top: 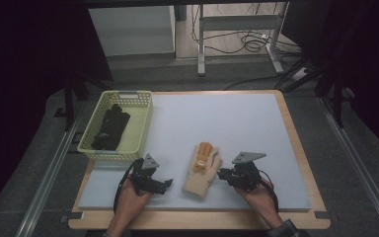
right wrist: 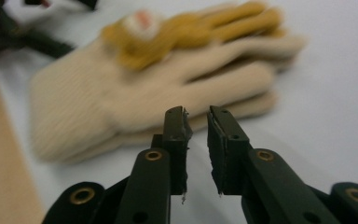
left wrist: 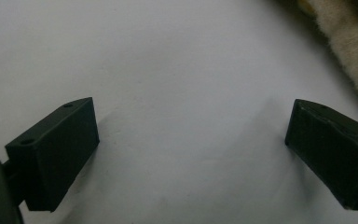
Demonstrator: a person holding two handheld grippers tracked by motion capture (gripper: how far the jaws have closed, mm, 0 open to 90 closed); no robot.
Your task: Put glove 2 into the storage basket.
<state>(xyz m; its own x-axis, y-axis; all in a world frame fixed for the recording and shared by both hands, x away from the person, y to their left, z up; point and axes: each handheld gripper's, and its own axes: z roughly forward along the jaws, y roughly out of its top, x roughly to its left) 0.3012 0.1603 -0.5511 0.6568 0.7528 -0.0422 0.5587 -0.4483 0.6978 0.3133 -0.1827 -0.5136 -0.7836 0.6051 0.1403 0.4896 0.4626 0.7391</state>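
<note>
Fuzzy knit glove (top: 203, 170), matt foam mat (top: 237, 123)

Dark room, grey carpet floor (top: 39, 148)

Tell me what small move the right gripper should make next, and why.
Probably ease the right gripper forward to the cream glove and widen its jaws for the thumb edge. They stand nearly closed, with a narrow empty gap, just short of the glove. The left gripper waits open on the other side, and a dark glove already lies in the basket.
</note>
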